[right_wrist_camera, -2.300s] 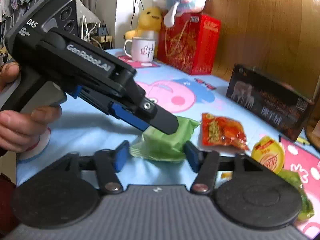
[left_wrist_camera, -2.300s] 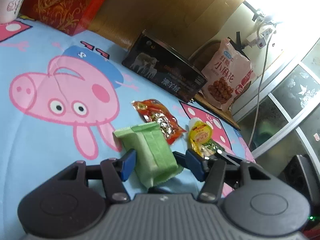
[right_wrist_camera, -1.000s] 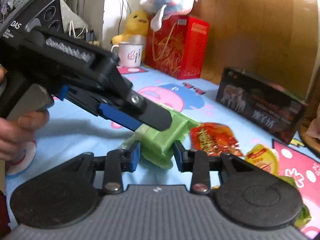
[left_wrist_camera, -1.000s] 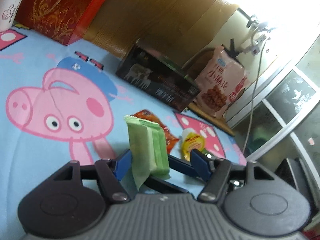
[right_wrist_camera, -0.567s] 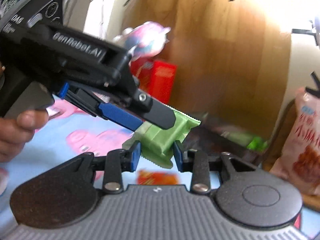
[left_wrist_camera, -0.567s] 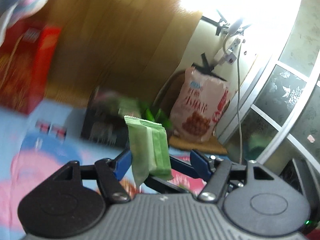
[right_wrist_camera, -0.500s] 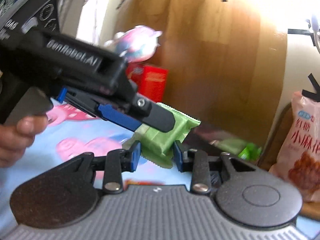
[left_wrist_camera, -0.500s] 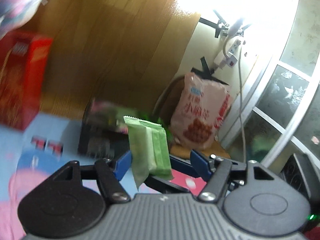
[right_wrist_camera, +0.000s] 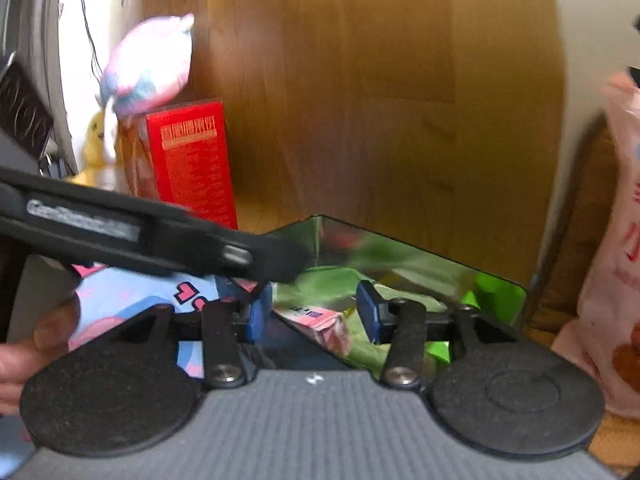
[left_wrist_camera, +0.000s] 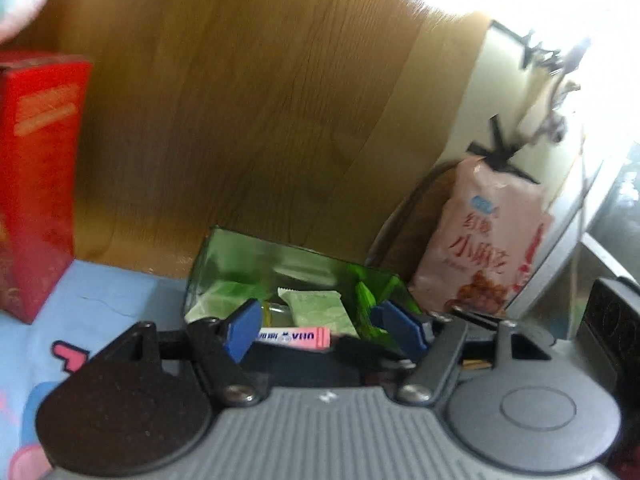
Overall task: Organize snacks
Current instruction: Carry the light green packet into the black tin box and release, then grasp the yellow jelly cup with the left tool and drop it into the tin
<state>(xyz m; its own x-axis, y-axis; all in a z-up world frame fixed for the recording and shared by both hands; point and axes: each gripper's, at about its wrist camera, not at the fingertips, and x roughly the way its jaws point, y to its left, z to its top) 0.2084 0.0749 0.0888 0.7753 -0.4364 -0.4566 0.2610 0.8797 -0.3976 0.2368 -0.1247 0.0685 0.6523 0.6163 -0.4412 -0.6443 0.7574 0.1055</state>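
Both tools are hanging right over the open box, the one with shiny green mirror-like inner walls, sitting at the back edge of the blue cartoon-print cloth tight against the wood panel wall. Not much room there: a glossy red box is standing off to one side, a crinkly pink snack bag is leaning just past the other end, so the only open way in is from above and the front. The left tool is opening, nothing pinched between its blue pads, and same for the right tool, jaws spreading with nothing gripped. The green snack packet is lying flat inside the box, a soft matte pillow pack with a crimped zigzag end, its long axis running roughly front to back, crimped end pointing toward the far wall. A slim pink rectangular stick pack is lying crosswise in front of it, along the box's length. It's all a bit motion-blurred, so the other green wrappers in there are hard to separate.
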